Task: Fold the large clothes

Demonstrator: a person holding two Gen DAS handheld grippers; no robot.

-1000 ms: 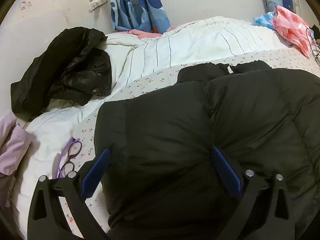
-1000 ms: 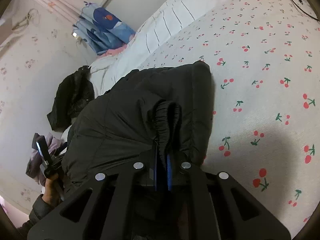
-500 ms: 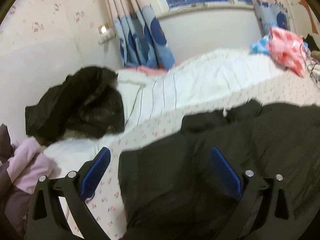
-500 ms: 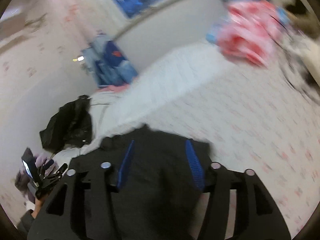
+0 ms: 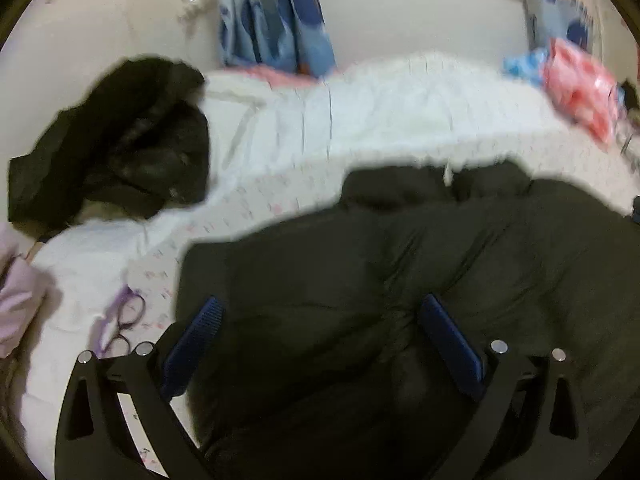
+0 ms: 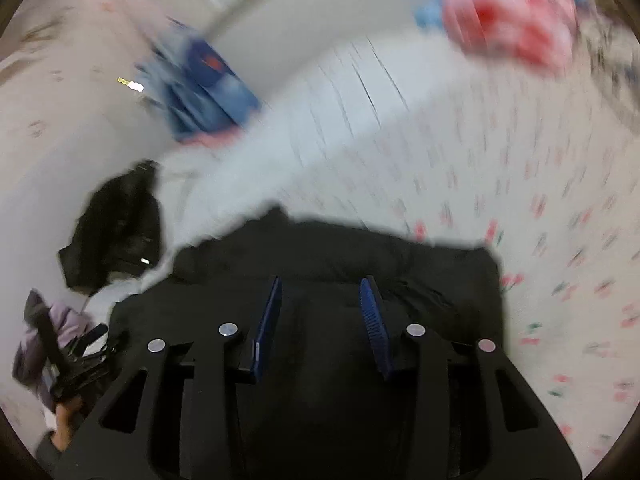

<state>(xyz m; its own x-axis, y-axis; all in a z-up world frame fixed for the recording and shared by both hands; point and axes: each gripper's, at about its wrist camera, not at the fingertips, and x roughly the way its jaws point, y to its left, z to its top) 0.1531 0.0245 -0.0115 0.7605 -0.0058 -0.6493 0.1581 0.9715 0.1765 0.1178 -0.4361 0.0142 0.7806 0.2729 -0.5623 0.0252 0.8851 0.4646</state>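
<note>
Left wrist view low over the black puffer coat, facing past the left tongs toward the curtain, right wrist view blurred, close above the same coat beyond the right tongs, both sharing coat, striped duvet, second black jacket

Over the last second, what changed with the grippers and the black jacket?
The right gripper, shut on the cuff a second ago, let it go and now stands open above the black jacket. The left gripper stayed open. The other dark jacket and glasses haven't moved.
</note>
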